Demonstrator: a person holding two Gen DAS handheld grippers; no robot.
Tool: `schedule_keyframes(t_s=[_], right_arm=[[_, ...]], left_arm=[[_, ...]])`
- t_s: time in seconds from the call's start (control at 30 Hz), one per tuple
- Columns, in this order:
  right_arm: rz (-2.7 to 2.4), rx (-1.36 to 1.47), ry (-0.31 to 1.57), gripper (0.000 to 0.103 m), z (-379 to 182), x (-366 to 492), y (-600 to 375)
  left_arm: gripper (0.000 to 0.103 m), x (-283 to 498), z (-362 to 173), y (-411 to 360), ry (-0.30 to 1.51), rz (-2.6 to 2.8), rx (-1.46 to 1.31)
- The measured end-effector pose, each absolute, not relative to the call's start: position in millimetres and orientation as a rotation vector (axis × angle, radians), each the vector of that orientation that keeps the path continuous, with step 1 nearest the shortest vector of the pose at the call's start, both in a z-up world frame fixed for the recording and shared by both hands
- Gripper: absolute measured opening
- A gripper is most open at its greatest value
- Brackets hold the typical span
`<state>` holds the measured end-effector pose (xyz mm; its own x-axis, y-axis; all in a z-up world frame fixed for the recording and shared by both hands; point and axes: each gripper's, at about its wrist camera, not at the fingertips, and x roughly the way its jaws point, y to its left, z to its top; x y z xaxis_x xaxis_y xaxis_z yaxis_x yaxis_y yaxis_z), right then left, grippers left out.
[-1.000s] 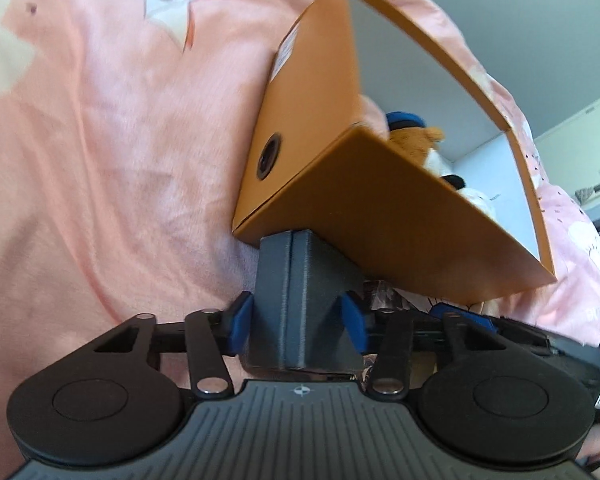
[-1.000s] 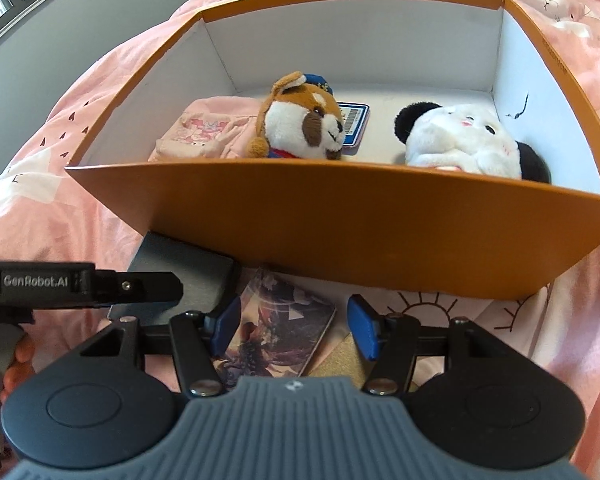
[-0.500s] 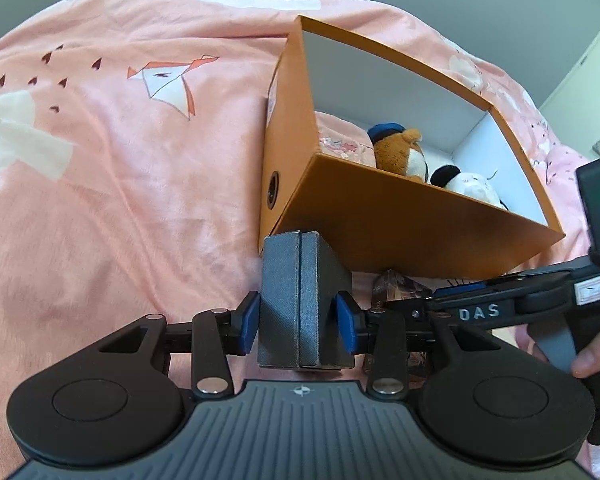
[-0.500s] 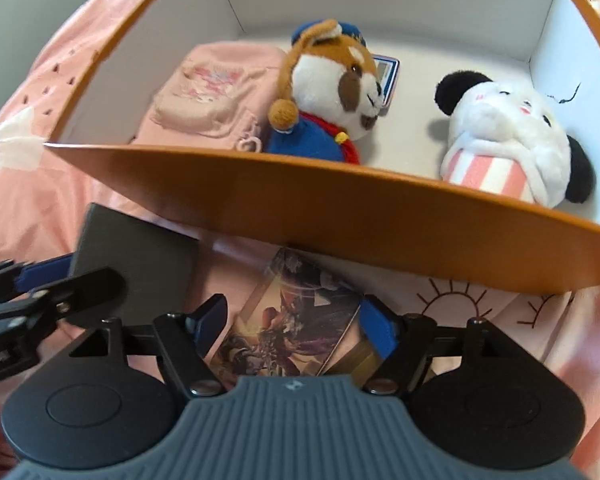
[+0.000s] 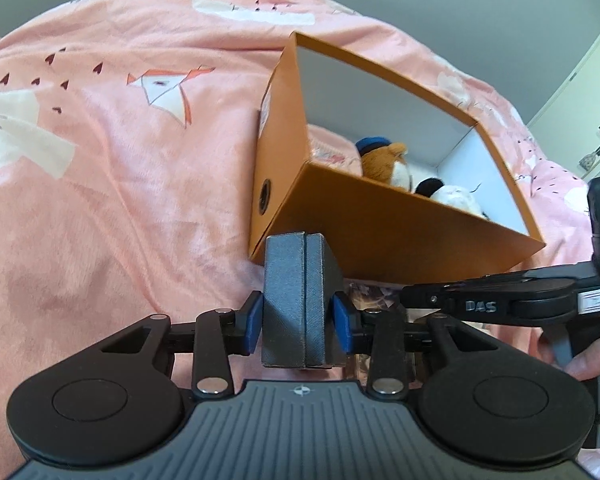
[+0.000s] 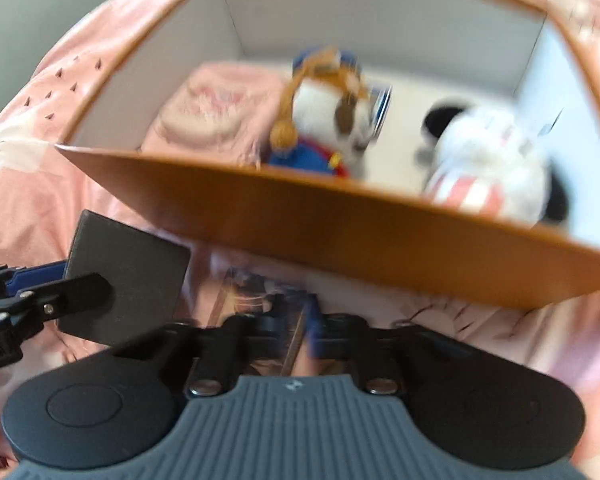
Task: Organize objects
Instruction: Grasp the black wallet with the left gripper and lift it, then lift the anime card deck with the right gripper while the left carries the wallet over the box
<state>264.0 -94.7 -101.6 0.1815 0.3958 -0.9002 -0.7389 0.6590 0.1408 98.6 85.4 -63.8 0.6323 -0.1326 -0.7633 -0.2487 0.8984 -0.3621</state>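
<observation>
Orange box (image 5: 400, 236) already held 2 plushies (image 6: 332, 120), left gripper (image 5: 298, 322) clamped a grey case (image 5: 296, 300), right gripper (image 6: 284, 332) looked closed on a card (image 6: 256, 300), both waiting outside.

On my left wrist feed I read "DAS" in pale letters on the black body of the right gripper (image 5: 488, 306). The label on the orange box (image 5: 278, 184) is too blurred to read.

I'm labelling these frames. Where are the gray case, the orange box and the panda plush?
gray case (image 5: 294, 300), left wrist view, its textured front face.
orange box (image 5: 380, 232), left wrist view, near outer wall.
panda plush (image 6: 488, 160), right wrist view, white body.
</observation>
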Motion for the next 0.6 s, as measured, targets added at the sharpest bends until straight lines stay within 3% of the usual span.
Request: schedule_keyframes(t_s=[0.07,0.13,0.17,0.2,0.23,0.6], right_arm=[[0.858,-0.316,1.145,0.008,-95,264,-103],[0.857,-0.309,1.156,0.015,-95,264,-106],[0.842,-0.307,1.159,0.023,-96,263,-106],[0.826,-0.298,1.174,0.049,-99,263,-107],[0.821,-0.28,1.186,0.064,-102,263,-108],[0.787,-0.343,1.319,0.07,-131,257,-64]], left_arm=[[0.041,98,-62,84,0.887,0.062,-0.462],[0.041,97,-61,82,0.891,0.065,-0.457],[0.041,96,-61,82,0.893,0.069,-0.454],[0.041,96,-62,81,0.896,0.074,-0.452],[0.041,95,-62,81,0.899,0.08,-0.451],[0.041,92,-63,92,0.891,0.111,-0.466]])
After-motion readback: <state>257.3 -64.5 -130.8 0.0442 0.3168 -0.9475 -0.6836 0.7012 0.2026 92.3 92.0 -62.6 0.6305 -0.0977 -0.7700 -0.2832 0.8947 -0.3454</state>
